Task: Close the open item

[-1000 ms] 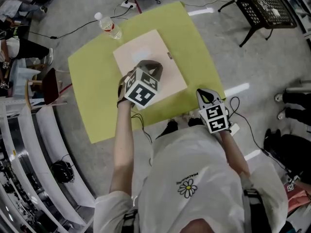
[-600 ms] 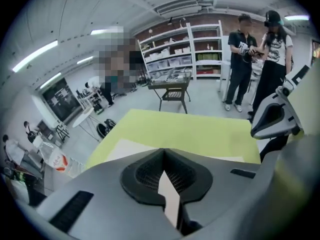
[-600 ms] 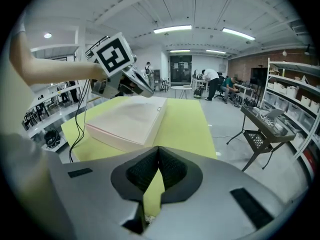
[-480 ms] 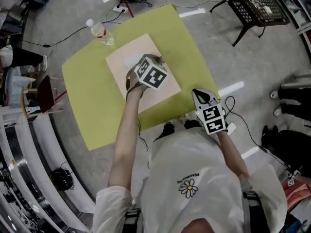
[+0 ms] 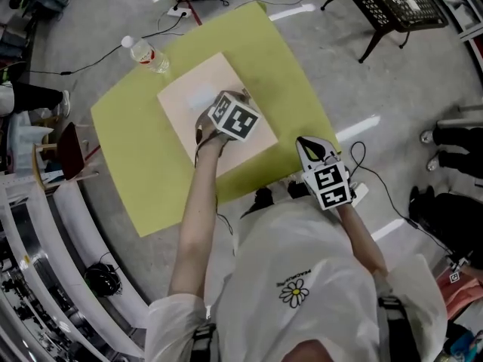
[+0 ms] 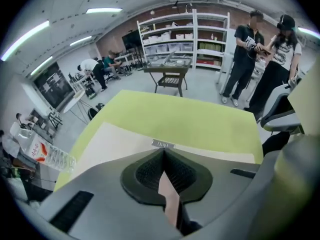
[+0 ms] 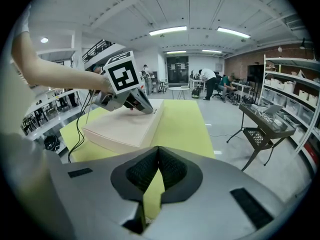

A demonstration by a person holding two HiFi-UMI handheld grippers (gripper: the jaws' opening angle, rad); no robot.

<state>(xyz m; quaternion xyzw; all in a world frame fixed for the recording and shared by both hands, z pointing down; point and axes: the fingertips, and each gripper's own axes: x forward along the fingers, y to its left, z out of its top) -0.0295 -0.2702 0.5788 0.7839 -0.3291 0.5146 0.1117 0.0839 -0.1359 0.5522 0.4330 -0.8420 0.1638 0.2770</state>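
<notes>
Two grippers are in play over a yellow-green table [image 5: 136, 164]. At the far left of the head view a plastic water bottle [image 5: 147, 53] lies at the table's edge. Just right of it, a flat pale beige box [image 5: 189, 100] sits near the middle of the table, its lid down level with the walls. The left gripper [image 5: 243, 95] points steeply down at the lid, close to the side that carries a small grey label [image 6: 162, 144]. Its jaws are pressed together with nothing between them. The tip looks to meet the lid, though actual contact cannot be confirmed. Further right, the right gripper [image 5: 308, 143] hangs near the person's body over the table's near edge, well apart from the box. Its jaws are also clenched and empty, with only the table top showing beyond them. At the far right a black wire rack [image 5: 400, 2] stands on the floor.
</notes>
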